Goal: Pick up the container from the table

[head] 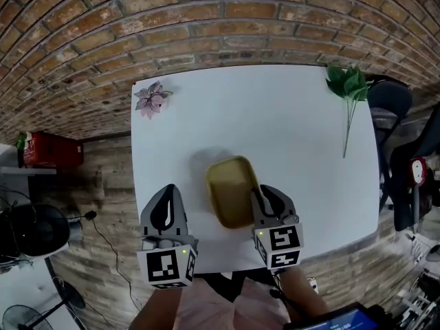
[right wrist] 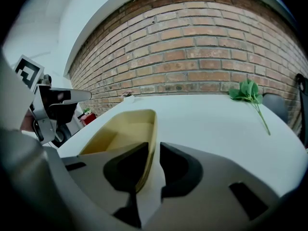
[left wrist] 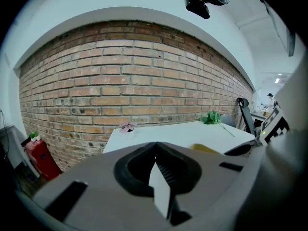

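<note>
Where the white table (head: 289, 122) reaches its far left corner, a small pink flower (head: 151, 100) lies. Nearer, at the table's near left edge, the left gripper (head: 169, 187) has its jaws closed tip to tip, with nothing between them. To its right, in the middle of the table's near half, sits the yellow container (head: 230, 188), open-topped and empty. The right gripper (head: 265, 192) straddles its right wall: one jaw is inside and one outside, with only a narrow gap and a thin sliver of table showing beside the wall. A green leafy sprig (head: 349, 84) lies at the far right corner, well clear.
</note>
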Demonstrator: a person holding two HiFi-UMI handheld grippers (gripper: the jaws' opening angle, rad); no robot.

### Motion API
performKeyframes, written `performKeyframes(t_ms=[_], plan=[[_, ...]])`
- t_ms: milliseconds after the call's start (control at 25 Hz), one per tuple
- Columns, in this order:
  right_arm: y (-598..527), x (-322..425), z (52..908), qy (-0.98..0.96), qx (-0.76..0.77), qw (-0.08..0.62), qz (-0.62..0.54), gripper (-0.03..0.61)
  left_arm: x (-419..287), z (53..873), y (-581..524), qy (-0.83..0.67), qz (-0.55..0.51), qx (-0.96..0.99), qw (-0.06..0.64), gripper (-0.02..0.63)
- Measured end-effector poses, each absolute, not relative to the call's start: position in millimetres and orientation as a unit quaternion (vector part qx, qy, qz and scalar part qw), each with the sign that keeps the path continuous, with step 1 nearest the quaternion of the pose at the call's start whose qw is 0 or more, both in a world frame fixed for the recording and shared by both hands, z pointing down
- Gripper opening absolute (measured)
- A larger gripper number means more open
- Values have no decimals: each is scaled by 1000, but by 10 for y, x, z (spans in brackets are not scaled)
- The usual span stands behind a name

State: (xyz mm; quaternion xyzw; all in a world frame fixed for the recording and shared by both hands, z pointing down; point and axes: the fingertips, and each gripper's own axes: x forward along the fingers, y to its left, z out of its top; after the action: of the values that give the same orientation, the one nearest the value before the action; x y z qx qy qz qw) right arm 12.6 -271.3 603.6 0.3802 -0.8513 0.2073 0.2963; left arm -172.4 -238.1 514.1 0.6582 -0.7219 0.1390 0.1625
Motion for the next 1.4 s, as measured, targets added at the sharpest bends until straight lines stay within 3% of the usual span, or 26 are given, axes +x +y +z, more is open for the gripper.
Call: performKeyframes(t_ms=[600, 1400], plan=[[-2727, 102, 6057, -849, 384, 295, 211, 29, -1732, 5145, -2402, -722, 139, 658, 162, 9], [-2721, 5, 5656, -860, 398, 259, 188, 20, -1712, 4774, -2389, -720, 116, 672, 128, 9]])
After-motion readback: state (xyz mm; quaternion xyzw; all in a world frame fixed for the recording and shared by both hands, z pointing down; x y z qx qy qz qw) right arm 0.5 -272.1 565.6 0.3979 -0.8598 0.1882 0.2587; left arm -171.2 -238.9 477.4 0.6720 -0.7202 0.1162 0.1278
